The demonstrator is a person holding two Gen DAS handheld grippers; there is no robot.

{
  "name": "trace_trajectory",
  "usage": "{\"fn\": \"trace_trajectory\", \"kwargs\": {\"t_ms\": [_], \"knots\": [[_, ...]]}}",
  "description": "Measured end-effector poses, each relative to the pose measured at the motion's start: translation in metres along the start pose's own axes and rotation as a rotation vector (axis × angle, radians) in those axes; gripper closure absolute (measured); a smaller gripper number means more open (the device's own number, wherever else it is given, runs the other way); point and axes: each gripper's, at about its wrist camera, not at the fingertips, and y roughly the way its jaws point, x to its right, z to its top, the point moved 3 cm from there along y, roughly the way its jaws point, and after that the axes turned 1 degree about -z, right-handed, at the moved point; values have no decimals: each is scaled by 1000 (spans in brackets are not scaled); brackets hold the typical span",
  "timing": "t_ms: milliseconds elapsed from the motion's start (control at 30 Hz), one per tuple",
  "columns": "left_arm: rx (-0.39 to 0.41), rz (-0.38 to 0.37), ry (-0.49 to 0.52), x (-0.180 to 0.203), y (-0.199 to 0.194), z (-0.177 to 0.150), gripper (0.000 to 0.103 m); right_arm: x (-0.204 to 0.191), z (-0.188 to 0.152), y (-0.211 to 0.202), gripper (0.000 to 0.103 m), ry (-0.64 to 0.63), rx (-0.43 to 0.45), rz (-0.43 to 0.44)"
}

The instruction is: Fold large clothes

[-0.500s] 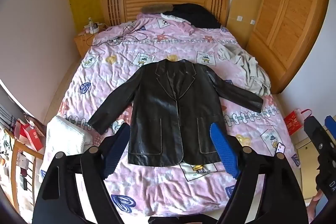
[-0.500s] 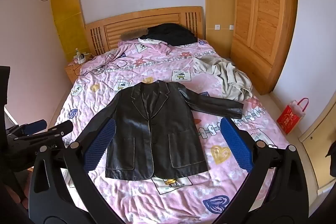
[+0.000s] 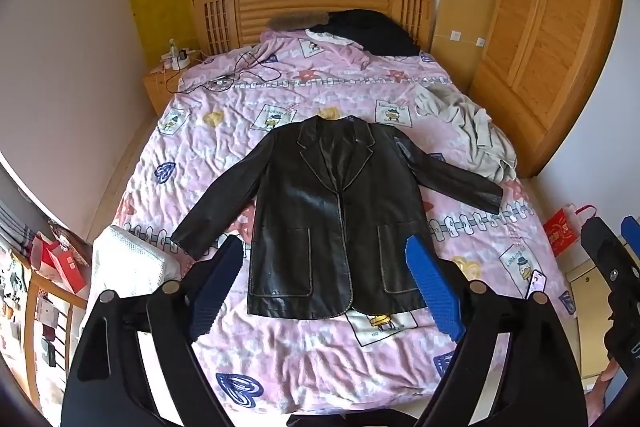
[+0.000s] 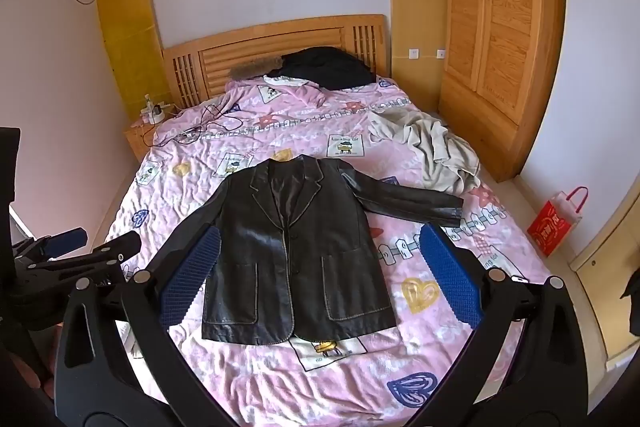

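Left tool [image 3: 326,285] and right tool [image 4: 320,277], both raised above the foot edge of the bed [image 3: 280,379] and aimed toward the headboard [image 4: 276,43]; each has its blue pads [image 3: 434,291] spread wide and grips nothing. Black leather jacket [image 3: 336,219] lying flat, front up, at mid-bed on the pink quilt, collar toward the headboard, hem toward the foot edge, sleeves splayed toward both side edges. Both tools are apart from the jacket, beyond its hem.
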Motion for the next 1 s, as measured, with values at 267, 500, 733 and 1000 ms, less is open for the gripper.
{"fn": "trace_trajectory", "kwargs": {"t_ms": [267,500,733,1000], "knots": [[8,8,4,3,-2,5,17,-3,-4,-1,6,-2,1,1],[11,15,-4,-4,-4,6,16,-6,2,3,6,13,-5,42],[24,20,-6,-8,-2,9,13,-17,11,5,6,-15,14,26],[22,10,-4,-2,2,6,12,-17,13,10,6,-18,14,22]]}}
